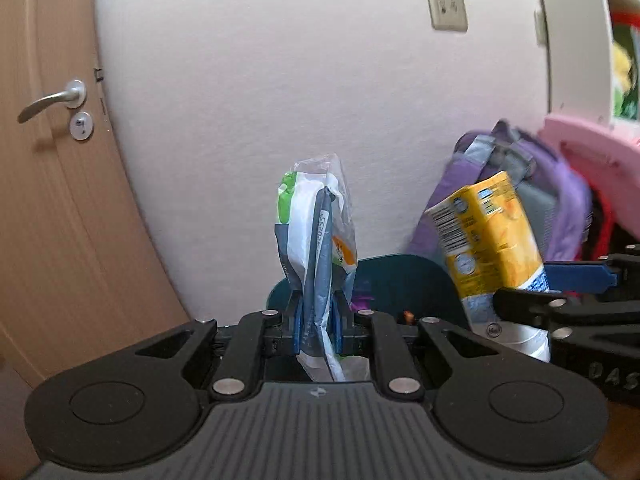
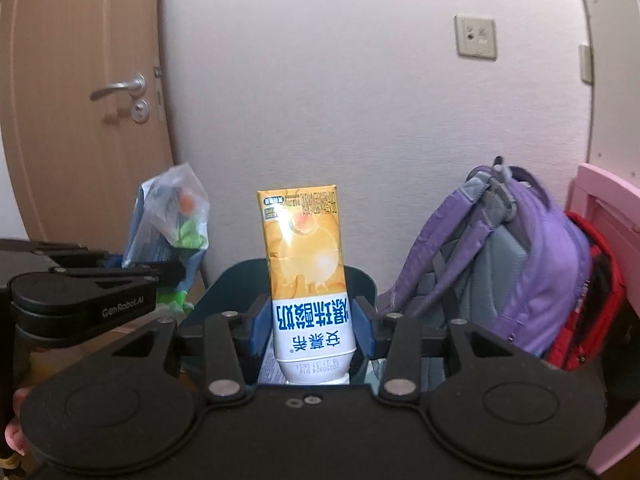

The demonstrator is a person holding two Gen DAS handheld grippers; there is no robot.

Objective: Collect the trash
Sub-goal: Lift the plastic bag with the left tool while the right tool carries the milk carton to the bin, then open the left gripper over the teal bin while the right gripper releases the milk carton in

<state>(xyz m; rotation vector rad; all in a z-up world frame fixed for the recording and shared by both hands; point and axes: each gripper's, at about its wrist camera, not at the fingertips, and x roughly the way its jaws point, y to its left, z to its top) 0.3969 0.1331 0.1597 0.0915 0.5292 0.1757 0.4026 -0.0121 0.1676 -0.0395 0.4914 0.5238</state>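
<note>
The upright yellow carton (image 2: 306, 280), pinched by the right gripper (image 2: 314, 330), is held directly before the dark bin (image 2: 362, 280), while the wrapper (image 1: 316, 248) is clamped in the left gripper (image 1: 318, 320).

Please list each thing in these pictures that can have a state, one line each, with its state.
left gripper: shut on plastic wrapper
plastic wrapper: crumpled, held upright between the fingers
right gripper: shut on yellow carton
yellow carton: held upside down, print inverted
dark green bin: open top, behind the carton
door: closed
purple backpack: upright, by the wall
</note>
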